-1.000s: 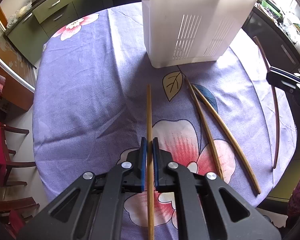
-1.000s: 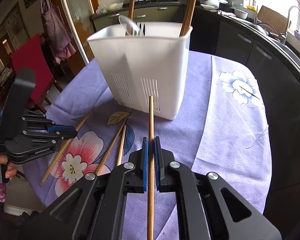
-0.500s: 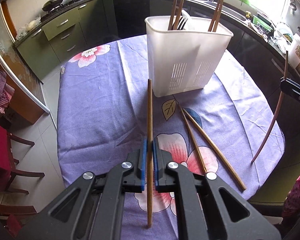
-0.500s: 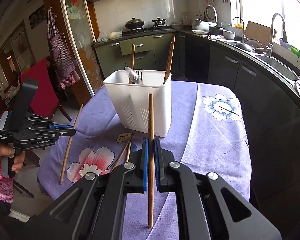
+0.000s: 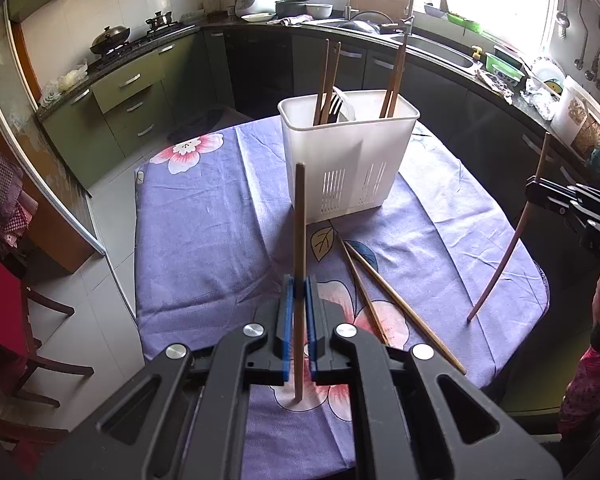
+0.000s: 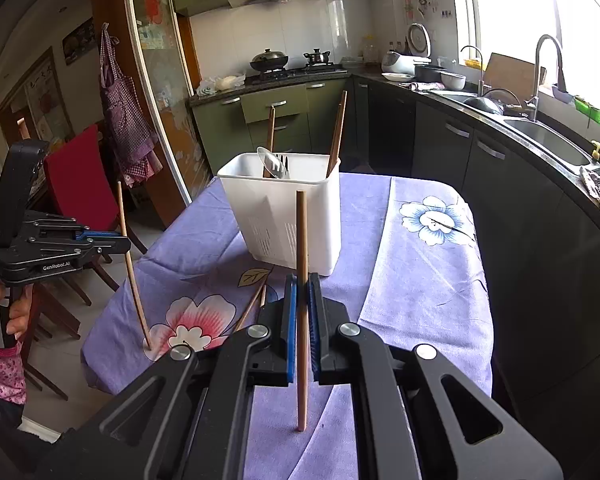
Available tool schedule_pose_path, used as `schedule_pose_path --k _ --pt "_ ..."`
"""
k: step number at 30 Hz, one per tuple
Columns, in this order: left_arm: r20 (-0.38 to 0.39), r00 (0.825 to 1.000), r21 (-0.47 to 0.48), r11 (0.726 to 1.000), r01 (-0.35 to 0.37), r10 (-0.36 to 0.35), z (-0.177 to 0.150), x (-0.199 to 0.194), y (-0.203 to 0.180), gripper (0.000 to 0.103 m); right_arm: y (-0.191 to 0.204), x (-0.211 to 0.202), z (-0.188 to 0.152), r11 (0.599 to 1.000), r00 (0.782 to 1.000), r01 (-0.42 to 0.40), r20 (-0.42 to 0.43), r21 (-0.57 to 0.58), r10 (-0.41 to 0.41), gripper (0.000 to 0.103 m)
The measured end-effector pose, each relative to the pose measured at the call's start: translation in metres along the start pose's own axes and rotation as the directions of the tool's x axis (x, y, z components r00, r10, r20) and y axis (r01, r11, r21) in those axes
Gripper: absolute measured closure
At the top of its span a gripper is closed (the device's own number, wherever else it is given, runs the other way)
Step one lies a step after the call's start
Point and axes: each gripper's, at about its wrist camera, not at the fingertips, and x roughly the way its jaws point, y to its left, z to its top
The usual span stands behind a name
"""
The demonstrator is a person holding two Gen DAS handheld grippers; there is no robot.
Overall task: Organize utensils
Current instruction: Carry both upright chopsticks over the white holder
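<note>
Between each gripper's clenched fingers (image 5: 290, 320) (image 6: 292, 320), one upright chopstick (image 5: 299, 240) (image 6: 301, 248) above the tablecloth (image 5: 204, 232)

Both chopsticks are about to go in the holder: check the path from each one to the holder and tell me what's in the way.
Nothing visible blocks either path. The left gripper holds its chopstick upright, the right gripper holds the right chopstick, with open air up to the white holder. Two loose chopsticks lie flat on the tablecloth below.

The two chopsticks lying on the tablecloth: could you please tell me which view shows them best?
The left wrist view: the two loose chopsticks lie in full length, below the white holder. In the right wrist view only short ends show; the right gripper hides the rest.
</note>
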Motion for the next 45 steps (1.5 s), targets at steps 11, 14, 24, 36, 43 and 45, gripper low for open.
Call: schedule_pose_path --k 11,14,24,36,43,45 --pt "0.031 1.000 0.017 1.000 0.006 -0.006 -0.001 -0.013 -0.006 0.097 0.007 -0.010 0.003 1.000 1.000 0.000 0.023 -0.018 0.000 0.097" --pt "0.034 0.999 0.017 1.000 0.006 -0.007 -0.001 -0.014 -0.007 0.097 0.010 -0.012 0.003 1.000 1.000 -0.002 0.024 -0.024 0.002 0.097" --pt "0.055 0.998 0.023 1.000 0.013 -0.015 0.008 -0.024 -0.008 0.097 0.016 -0.025 0.016 0.999 0.998 -0.009 0.057 -0.044 0.011 0.097" --pt "0.147 0.988 0.069 0.997 0.037 -0.047 0.068 -0.062 -0.017 0.097 0.032 -0.047 0.083 0.996 0.990 -0.021 0.140 -0.084 0.033 0.097" --pt "0.236 0.970 0.082 0.996 0.045 -0.063 0.118 -0.084 -0.018 0.097 0.035 -0.050 0.142 0.995 0.982 -0.039 0.182 -0.090 0.055 0.097" --pt "0.258 0.964 0.088 0.995 0.040 -0.062 0.132 -0.089 -0.019 0.097 0.033 -0.050 0.159 0.996 0.977 -0.035 0.206 -0.085 0.052 0.097"
